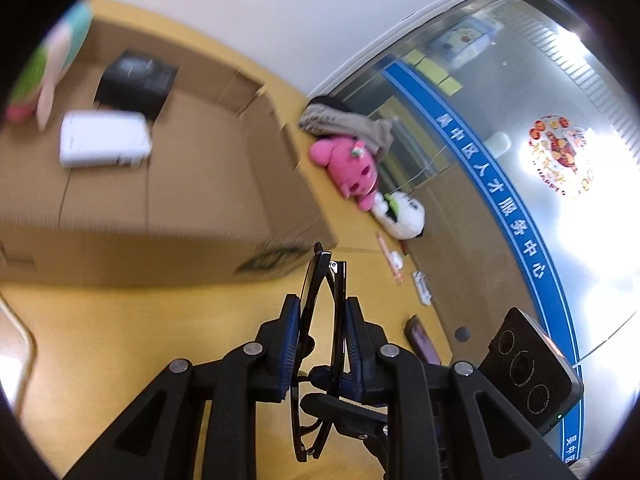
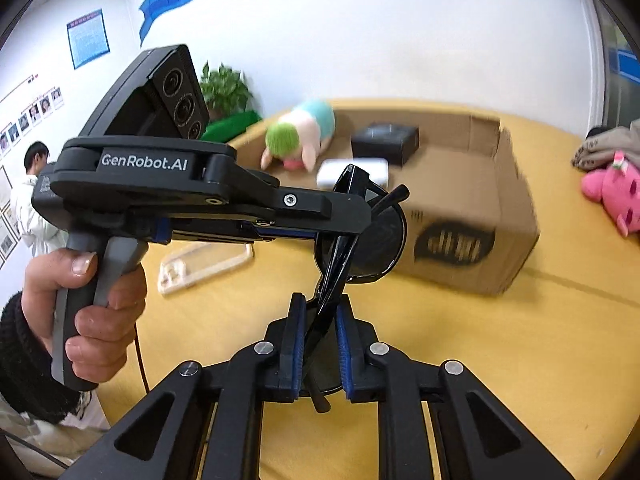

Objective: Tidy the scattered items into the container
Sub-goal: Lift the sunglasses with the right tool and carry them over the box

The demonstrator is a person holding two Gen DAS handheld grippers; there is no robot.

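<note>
Sunglasses (image 2: 356, 236) pinched between fingers (image 2: 298, 344) (both pairs).

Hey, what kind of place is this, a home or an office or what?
Most likely an office or public service centre, not a home. A glass partition carries a blue band of printed characters, a white wall holds framed notices and rows of portrait photos, and a potted plant stands by the yellow table.

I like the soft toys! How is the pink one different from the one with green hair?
The pink plush is pink all over; the green-haired plush is cream with a blue back. The pink plush lies on the yellow table, outside; the green-haired plush sits inside the cardboard box. Both are soft toys.
</note>
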